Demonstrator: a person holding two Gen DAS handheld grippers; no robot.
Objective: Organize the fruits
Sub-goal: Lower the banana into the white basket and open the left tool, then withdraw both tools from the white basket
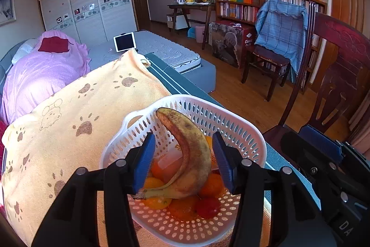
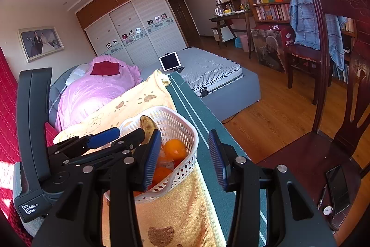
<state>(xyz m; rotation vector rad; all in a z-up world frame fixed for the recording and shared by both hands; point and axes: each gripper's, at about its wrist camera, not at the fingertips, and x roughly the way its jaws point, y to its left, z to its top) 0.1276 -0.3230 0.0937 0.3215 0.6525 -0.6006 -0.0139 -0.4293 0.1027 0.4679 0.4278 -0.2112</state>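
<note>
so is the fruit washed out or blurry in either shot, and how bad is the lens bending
Left wrist view: sharp; the banana reads clearly, sunlight glows through the white basket floor, tinting the oranges. Right wrist view: also sharp, a blown-out sun patch at far left. Both: strong fisheye curve and dark corners.

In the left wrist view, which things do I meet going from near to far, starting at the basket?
white basket holding the banana → yellow paw-print blanket → tablet on the grey mattress → white wardrobe
</note>
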